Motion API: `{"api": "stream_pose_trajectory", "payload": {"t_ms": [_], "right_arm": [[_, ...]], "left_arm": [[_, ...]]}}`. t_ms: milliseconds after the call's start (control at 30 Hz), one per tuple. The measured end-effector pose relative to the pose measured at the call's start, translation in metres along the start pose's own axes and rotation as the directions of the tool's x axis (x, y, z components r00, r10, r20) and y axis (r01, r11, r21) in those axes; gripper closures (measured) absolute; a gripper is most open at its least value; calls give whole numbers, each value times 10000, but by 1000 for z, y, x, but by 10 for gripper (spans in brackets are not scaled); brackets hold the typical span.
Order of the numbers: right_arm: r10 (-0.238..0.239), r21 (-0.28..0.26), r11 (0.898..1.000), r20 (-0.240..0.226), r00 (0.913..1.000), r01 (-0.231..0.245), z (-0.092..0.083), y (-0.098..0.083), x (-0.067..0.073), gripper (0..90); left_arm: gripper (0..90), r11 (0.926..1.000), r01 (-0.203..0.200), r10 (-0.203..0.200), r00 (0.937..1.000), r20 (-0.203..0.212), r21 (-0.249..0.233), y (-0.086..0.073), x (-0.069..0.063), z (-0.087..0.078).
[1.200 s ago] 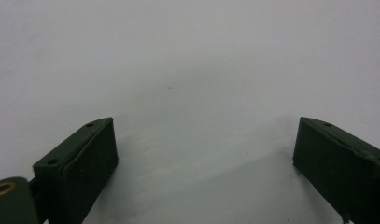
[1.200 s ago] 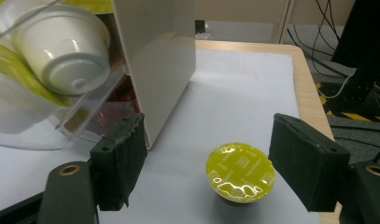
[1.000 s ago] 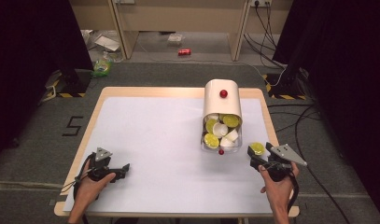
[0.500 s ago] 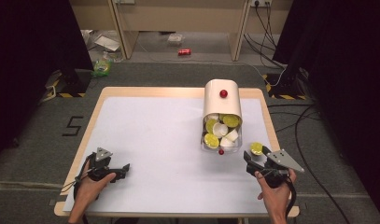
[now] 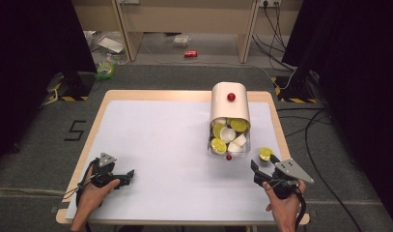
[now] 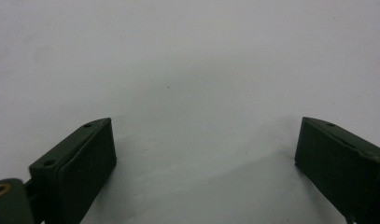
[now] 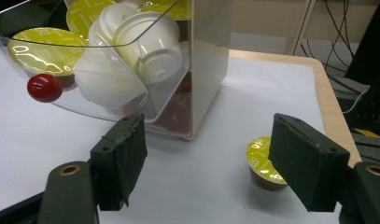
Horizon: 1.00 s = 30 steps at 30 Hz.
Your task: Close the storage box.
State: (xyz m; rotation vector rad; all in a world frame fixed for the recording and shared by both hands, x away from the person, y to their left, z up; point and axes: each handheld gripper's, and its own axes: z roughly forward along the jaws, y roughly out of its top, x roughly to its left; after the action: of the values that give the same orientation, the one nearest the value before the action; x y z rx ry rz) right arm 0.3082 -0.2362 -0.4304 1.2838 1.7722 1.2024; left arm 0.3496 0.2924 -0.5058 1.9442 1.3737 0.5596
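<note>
At lower right of the high view, the right gripper [image 5: 262, 166] has wide, empty jaws aimed toward the capsule [image 5: 265, 153] just beside the bin [image 5: 230, 116], probably for grasping. The left gripper [image 5: 126, 176] rests wide open on the table [image 5: 155, 140].

- In the right gripper view the clear drawer [image 7: 108, 107] of the cream dispenser [image 7: 208, 65] is cut off by the top and left edges.
- The right gripper [image 7: 211, 168] hides the right side of the loose yellow-lidded capsule [image 7: 260, 161] behind one jaw.
- The print on that capsule's lid is too small to read.
- In the left gripper view both jaws of the left gripper [image 6: 204, 161] run off the bottom edge.
- In the high view the person's forearms are cut off at the bottom edge.
</note>
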Motion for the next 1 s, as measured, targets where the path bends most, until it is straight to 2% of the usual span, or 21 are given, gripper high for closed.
{"api": "stream_pose_trajectory", "payload": {"t_ms": [600,1000], "right_arm": [[-371,-585,9977,-634,9973,334,-6,8,14,278],[-589,-396,9976,-600,9965,566,7,7,19,279]], "left_arm": [[44,10000,14,-14,10000,23,-16,0,0,0],[43,10000,0,0,10000,11,-13,0,0,0]]}}
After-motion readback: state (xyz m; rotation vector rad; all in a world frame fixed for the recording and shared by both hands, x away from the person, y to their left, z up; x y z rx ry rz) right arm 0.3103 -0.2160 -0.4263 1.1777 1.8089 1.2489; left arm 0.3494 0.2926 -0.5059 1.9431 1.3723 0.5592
